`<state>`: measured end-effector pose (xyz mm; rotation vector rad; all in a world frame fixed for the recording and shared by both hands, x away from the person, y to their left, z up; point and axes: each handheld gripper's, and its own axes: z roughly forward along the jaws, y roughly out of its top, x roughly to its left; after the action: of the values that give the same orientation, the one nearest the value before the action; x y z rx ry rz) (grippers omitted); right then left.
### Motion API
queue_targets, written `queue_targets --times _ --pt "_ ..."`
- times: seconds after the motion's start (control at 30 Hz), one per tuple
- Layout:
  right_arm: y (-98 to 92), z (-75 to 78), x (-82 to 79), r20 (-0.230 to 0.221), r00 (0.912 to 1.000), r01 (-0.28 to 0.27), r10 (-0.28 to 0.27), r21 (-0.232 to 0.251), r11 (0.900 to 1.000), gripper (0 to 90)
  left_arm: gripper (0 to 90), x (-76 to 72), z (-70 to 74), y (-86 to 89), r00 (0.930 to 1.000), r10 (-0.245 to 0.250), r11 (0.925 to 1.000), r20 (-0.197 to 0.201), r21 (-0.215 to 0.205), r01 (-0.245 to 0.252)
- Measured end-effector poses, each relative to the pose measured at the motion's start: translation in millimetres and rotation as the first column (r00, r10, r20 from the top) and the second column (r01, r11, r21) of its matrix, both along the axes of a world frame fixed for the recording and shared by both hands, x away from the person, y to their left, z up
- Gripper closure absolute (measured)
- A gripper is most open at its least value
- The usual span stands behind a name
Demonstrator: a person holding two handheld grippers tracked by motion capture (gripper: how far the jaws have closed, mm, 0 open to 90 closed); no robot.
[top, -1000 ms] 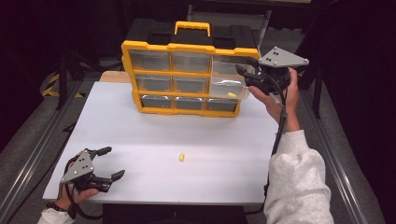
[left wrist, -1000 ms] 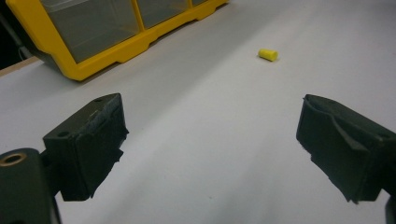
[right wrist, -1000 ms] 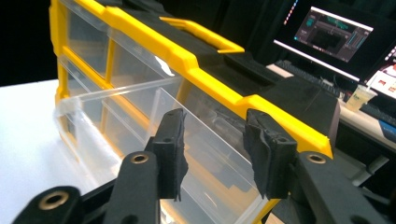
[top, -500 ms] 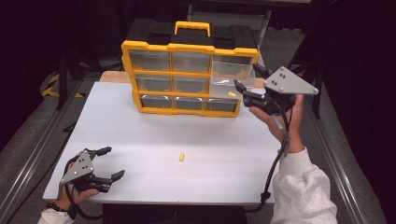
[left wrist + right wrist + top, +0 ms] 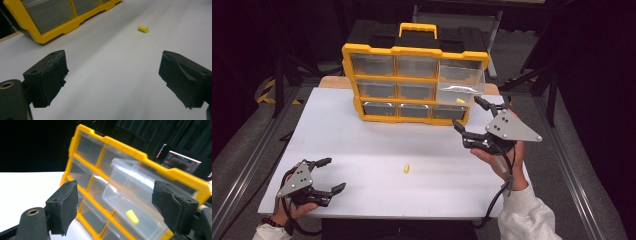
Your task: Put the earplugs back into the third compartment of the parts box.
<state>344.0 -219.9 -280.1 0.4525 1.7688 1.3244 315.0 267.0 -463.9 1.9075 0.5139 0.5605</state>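
Yellow plug point(image 5: 406, 168) lies on table point(image 5: 362, 135), well apart from both claws

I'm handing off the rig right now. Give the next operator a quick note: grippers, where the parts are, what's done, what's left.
Left gripper: open, empty, low at the table's near left.
Right gripper: open, empty, in front of the organizer.
Top right drawer is pulled out, one yellow plug in it.
A second yellow plug lies loose on the white table.
Probably left: bin it and close the drawer.
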Motion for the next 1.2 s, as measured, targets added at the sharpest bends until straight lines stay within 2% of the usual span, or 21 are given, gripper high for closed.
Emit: queue_targets --times 0.13,0.27,0.47,0.53,0.8,0.83,0.87,0.9,1.03,1.07,1.1,1.2 --pt "1.6 -15.9 -5.1 -0.003 0.9996 -0.027 0.027 -0.01 1.0 20.8 9.5 -0.2 -0.1 -0.3 1.0 0.0 1.0 0.002 0.0 0.0" --pt "3.0 -29.0 -8.4 -0.027 0.9985 -0.047 0.047 -0.001 0.999 20.6 9.5 0.0 0.0 -0.2 1.0 -0.001 1.0 0.0 0.001 0.001" --pt "8.2 -42.4 -7.8 -0.067 0.9958 -0.064 0.062 -0.024 0.998 20.0 9.4 -0.5 -0.1 -0.7 1.0 -0.001 1.0 0.004 0.004 0.001" --pt "12.0 -50.6 -4.9 -0.099 0.9923 -0.077 0.073 -0.035 0.996 20.0 9.5 -0.1 -0.4 -0.9 1.0 -0.002 1.0 0.002 0.004 0.002" --pt "26.7 -68.5 2.0 -0.157 0.9824 -0.114 0.102 -0.069 0.991 19.4 9.5 -0.5 -0.1 -0.6 1.0 -0.003 1.0 0.003 0.002 0.003" --pt "31.8 -75.7 4.9 -0.18 0.9775 -0.126 0.11 -0.085 0.988 19.1 9.4 -0.6 0.0 -0.7 1.0 -0.003 1.0 0.005 0.003 0.003" --pt "31.8 -75.7 4.9 -0.18 0.9775 -0.126 0.11 -0.085 0.988 19.1 9.4 -0.6 0.0 -0.7 1.0 -0.003 1.0 0.005 0.003 0.003" --pt "37.0 -83.2 8.1 -0.21 0.9704 -0.14 0.118 -0.092 0.986 18.5 9.5 -0.7 0.0 -0.8 1.0 -0.004 1.0 0.004 0.002 0.004" --pt "47.3 -97.3 14.9 -0.273 0.9511 -0.18 0.145 -0.109 0.977 18.4 9.5 -0.9 0.2 -0.5 1.0 -0.003 1.0 0.005 0.001 0.003" --pt "47.3 -97.3 14.9 -0.273 0.9511 -0.18 0.145 -0.109 0.977 18.4 9.5 -0.8 0.2 -0.4 1.0 -0.002 1.0 0.005 0.001 0.002" --pt "51.7 -104.2 18.2 -0.307 0.9377 -0.204 0.162 -0.108 0.973 18.4 9.4 -0.8 0.3 -0.4 1.0 -0.003 1.0 0.006 0.0 0.003" --pt "58.9 -115.4 22.6 -0.35 0.9206 -0.229 0.173 -0.126 0.965 18.4 9.4 -0.9 0.3 -0.6 1.0 -0.005 1.0 0.005 0.0 0.005"
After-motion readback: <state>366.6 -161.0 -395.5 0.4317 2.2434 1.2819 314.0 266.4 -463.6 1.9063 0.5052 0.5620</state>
